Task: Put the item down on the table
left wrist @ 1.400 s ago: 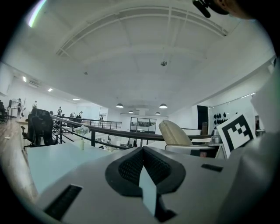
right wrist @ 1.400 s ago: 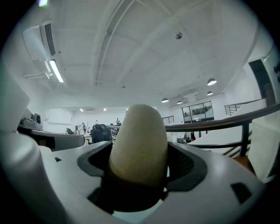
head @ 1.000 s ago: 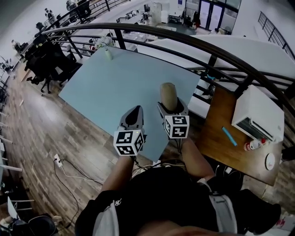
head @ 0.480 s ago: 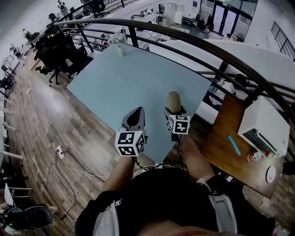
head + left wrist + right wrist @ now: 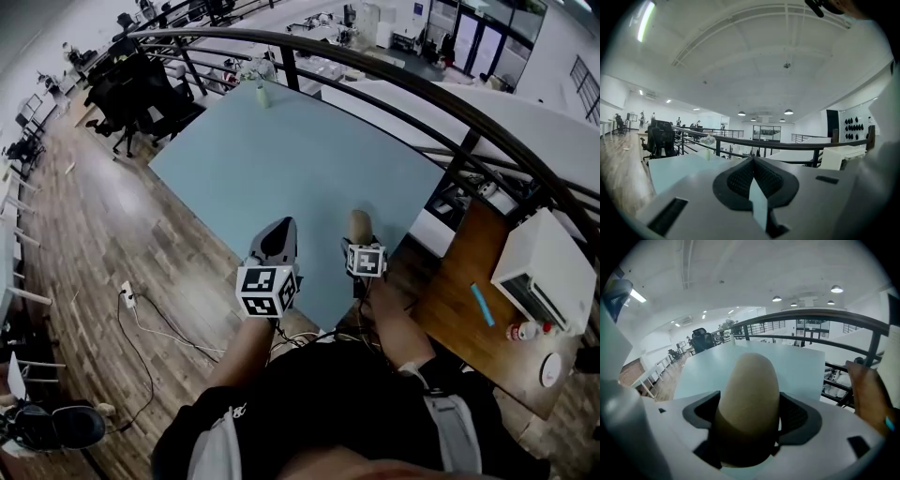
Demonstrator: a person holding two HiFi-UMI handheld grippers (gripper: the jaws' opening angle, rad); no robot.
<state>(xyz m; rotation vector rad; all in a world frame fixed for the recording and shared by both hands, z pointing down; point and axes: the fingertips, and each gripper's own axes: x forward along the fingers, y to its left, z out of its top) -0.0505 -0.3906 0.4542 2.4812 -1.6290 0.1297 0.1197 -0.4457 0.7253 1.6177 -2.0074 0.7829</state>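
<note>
A tan, rounded, potato-like item [image 5: 749, 401] sits between the jaws of my right gripper [image 5: 750, 420], which is shut on it; in the head view the item [image 5: 358, 225] pokes out ahead of the right gripper [image 5: 360, 242] over the near right part of the pale blue table [image 5: 281, 159]. My left gripper [image 5: 274, 242] is held beside it over the table's near edge, shut with nothing between its jaws [image 5: 753, 180]. Whether the item touches the table cannot be told.
A black curved railing [image 5: 441, 103] runs behind the table. A small vase with flowers [image 5: 261, 92] stands at the table's far edge. To the right is a wooden side table [image 5: 469, 309] with a white oven [image 5: 548, 272], a blue tool and a bottle. Black chairs stand at far left.
The right gripper with the item has dropped lower and nearer to me, looking smaller in the head view. The left gripper has stayed about where it was.
</note>
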